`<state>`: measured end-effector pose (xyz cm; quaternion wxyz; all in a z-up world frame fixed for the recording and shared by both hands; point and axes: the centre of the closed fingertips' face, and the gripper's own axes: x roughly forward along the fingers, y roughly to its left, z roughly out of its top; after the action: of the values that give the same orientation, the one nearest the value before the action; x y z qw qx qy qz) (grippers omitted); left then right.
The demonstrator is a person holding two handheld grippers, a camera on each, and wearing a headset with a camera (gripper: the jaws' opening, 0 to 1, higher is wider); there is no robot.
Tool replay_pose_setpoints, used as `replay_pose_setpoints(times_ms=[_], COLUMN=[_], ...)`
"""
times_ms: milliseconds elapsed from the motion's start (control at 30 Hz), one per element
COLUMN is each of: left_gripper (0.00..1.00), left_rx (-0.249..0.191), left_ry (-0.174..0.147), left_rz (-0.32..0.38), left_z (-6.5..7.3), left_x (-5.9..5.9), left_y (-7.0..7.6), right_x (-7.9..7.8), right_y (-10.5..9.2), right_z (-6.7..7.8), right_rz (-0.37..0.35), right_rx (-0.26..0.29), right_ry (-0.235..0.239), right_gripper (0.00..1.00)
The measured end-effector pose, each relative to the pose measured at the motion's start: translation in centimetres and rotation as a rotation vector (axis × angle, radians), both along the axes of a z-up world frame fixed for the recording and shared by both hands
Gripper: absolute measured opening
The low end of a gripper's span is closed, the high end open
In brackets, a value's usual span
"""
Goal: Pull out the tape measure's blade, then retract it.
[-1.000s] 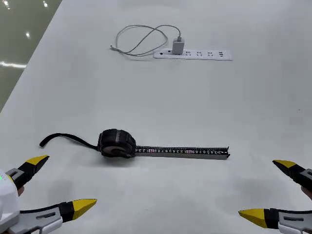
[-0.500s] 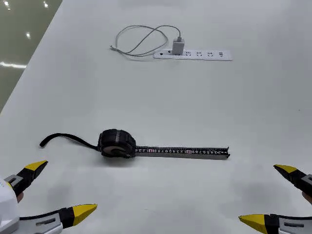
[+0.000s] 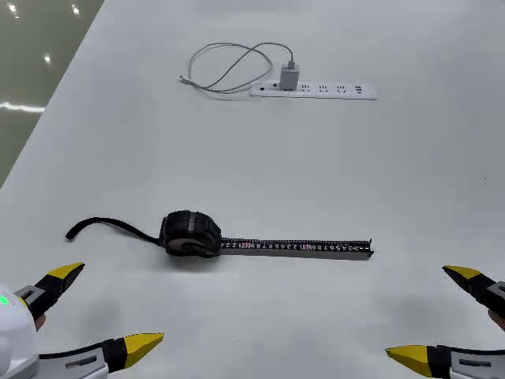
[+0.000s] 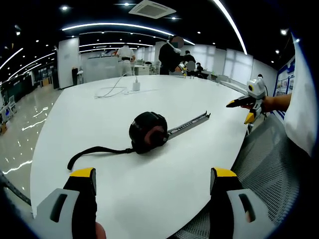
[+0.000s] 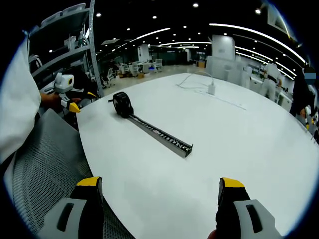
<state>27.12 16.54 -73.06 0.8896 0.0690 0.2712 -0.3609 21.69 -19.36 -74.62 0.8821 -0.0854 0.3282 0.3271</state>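
The bench [image 3: 331,174] is bare from its near edge up to the tape measure [image 3: 189,233], so the left claw [image 3: 114,305] and the right claw [image 3: 426,311], both with jaws spread wide, have an open run forward. The drawn-out blade [image 3: 296,247] lies flat to the right of the case, and a black strap [image 3: 106,227] curls off to its left; together they make a low line across the middle. Past the blade's tip on the right the surface is open. Beyond the tape a broad free stretch reaches the far side, where a white power strip [image 3: 316,89], a plugged charger [image 3: 289,76] and a looped cable [image 3: 229,67] lie well apart from the tape.
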Motion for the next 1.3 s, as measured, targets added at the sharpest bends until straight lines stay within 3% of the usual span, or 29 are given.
replay_pose_setpoints(times_ms=[333, 400, 767, 900, 1300], left_gripper=[0.92, 0.87, 0.89, 0.88, 0.86], left_rx=[0.000, -0.002, -0.016, -0.008, -0.010], left_ry=[-0.002, 0.006, 0.008, -0.006, -0.001], left_rz=[0.004, 0.006, 0.018, 0.023, 0.020], left_z=[0.2, 0.1, 0.0, 0.1, -0.2], left_x=[0.2, 0.2, 0.8, 1.5, 3.4], left_y=[-0.4, -0.6, -1.9, -2.6, -4.5], right_x=[0.0, 0.0, 0.3, 0.3, 0.6], right_y=[-0.2, -0.3, -0.6, -0.4, -0.1], right_z=[0.0, -0.1, -0.2, -0.3, -0.1], right_rz=[-0.004, -0.003, 0.003, 0.007, 0.010], right_rx=[0.001, -0.001, -0.004, 0.003, 0.006], right_ry=[0.001, 0.004, 0.007, 0.009, 0.010], right_gripper=[0.95, 0.95, 0.94, 0.94, 0.94])
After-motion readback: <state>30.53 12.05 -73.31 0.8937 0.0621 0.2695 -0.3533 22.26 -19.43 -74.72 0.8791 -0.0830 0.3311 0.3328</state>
